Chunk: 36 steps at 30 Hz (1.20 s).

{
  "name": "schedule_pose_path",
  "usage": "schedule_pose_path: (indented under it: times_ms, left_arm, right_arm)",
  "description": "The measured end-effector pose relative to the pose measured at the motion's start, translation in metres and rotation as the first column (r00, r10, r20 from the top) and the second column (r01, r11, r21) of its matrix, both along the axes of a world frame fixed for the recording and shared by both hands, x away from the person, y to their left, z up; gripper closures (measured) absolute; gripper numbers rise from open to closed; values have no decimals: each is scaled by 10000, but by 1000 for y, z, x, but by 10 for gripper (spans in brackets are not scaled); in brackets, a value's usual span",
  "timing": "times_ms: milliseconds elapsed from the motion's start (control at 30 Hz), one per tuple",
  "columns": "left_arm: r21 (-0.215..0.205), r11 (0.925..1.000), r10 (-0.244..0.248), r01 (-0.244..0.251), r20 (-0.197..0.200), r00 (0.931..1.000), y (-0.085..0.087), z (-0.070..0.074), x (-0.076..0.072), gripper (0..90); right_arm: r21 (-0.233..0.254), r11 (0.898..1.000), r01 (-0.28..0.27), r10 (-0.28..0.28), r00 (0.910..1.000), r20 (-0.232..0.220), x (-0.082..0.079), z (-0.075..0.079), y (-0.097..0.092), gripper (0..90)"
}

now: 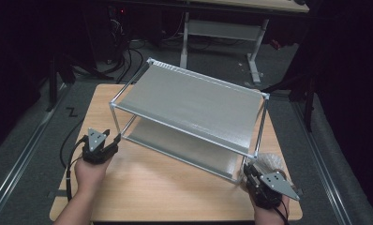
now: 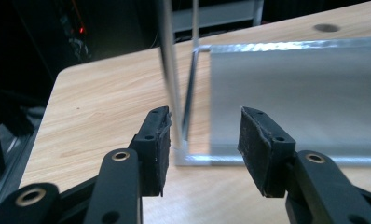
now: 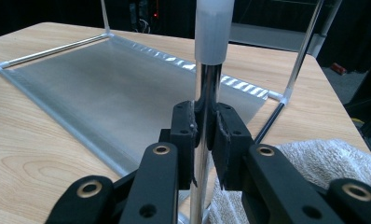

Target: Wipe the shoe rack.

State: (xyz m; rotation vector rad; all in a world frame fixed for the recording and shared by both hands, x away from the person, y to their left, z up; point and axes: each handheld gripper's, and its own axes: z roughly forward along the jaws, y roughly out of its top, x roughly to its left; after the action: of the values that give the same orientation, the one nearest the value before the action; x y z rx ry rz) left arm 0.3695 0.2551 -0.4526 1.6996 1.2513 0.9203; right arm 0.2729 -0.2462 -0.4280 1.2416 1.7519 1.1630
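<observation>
At the near left corner of the two-tier rack (image 1: 189, 110), my left gripper (image 1: 101, 144) has its jaws parted with nothing pressed between them, and the whole next move hangs on one thing: the left corner post (image 2: 170, 74) stands upright just ahead of the pads, but off to one side rather than centred. In the left gripper view it rises right beside the inner face of the left-hand pad (image 2: 161, 149), close enough that I cannot tell whether it brushes it, while the other pad sits well apart over the lower shelf (image 2: 295, 93). So the post's long axis runs straight up and the gap opens level across it, which is what I want; I judge I only need to slide sideways until the post sits in the middle, then push forward a touch before closing. On the far side of the table (image 1: 142, 187), my right gripper (image 1: 250, 180) is clamped firmly on the right corner post (image 3: 207, 107), the chrome tube squeezed between both pads below its white plastic sleeve (image 3: 214, 30). A grey towel (image 3: 333, 158) lies just beside that hand. The rack stands across the middle of the table, slightly skewed, held at one corner, with the left hand plainly the nearer one for the free front post.
</observation>
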Motion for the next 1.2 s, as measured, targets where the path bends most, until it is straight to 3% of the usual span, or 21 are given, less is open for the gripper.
schedule_pose_path:
  times_ms: [300,367,400,433,467,600,833,1000,1200]
  left_arm:
    - [-423,9982,413,-416,-76,9991,7,10,46,564]
    - [-566,9977,356,-368,-234,9991,8,14,54,619]
    - [-658,9973,317,-332,-238,9992,8,15,56,687]
    - [-640,9976,271,-277,-92,9996,8,16,55,782]
    - [-444,9985,325,-331,-154,9994,9,18,54,802]
    - [-386,9984,408,-409,-31,9992,18,16,40,806]
    - [-502,9961,745,-729,305,9968,44,11,-5,805]
    - [-545,9961,711,-688,417,9966,47,9,-23,806]
    - [-684,9973,318,-283,512,9982,31,8,-31,806]
  right_arm:
    - [39,9999,-128,128,9999,-35,2,-1,0,792]
    - [75,9999,-141,142,9999,-63,2,-1,0,793]
    - [88,9998,-177,178,9998,-77,2,-1,1,794]
    - [84,9997,-211,212,9997,-84,2,-1,1,794]
    - [79,9996,-256,257,9996,-76,2,-1,2,795]
    - [112,9992,-390,391,9992,-83,4,-1,6,795]
    - [-78,9987,-504,502,9986,-178,17,-1,21,796]
    - [-422,9983,-391,375,9985,-392,47,1,25,795]
    - [-460,9987,222,-257,9967,-771,88,-1,13,784]
